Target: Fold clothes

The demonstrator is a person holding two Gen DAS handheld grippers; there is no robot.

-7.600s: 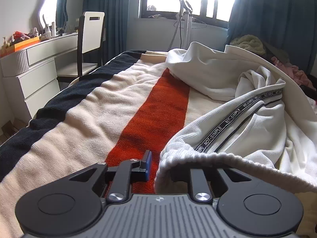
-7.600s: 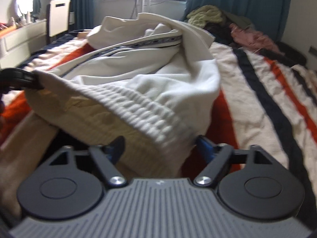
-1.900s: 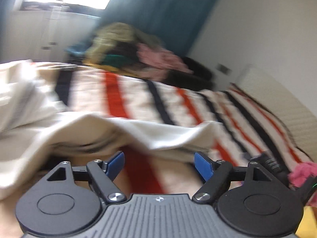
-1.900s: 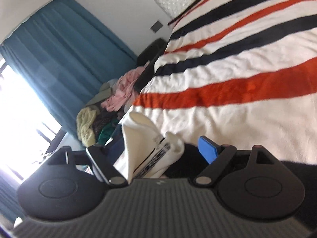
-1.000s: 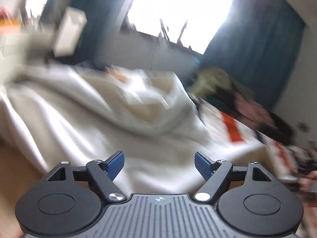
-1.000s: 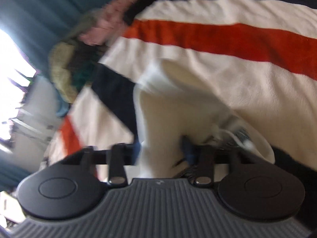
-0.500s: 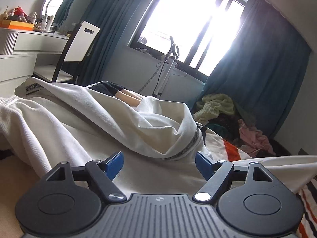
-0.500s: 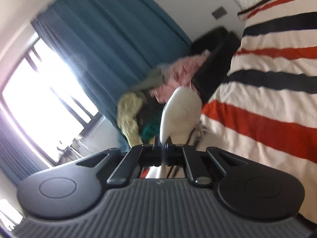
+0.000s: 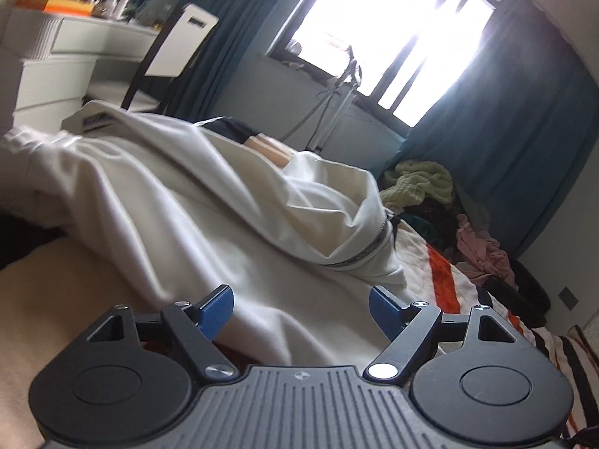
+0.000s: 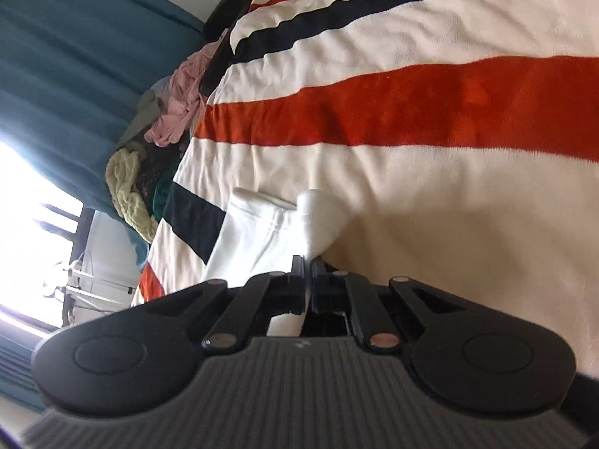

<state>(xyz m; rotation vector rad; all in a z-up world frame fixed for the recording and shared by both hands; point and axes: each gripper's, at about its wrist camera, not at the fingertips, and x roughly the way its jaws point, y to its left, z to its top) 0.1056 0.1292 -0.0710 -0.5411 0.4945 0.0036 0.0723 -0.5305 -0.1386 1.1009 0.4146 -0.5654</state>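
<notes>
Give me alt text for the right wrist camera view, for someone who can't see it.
The right gripper is shut on a fold of a cream garment, which lies on a striped blanket of cream, red and navy. Left, a pile of clothes sits before teal curtains.

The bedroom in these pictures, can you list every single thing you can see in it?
cream garment: one, off-white, spread over the bed
striped blanket: one, cream, red and navy, covering the bed
clothes pile: one, yellow-green, pink and dark, beside the curtain
curtains: teal, flanking the window
window: one, bright, far wall
chair: one, white and black, at the dresser
dresser: one, white, cluttered top
left gripper: open, over the garment
right gripper: shut on the garment
</notes>
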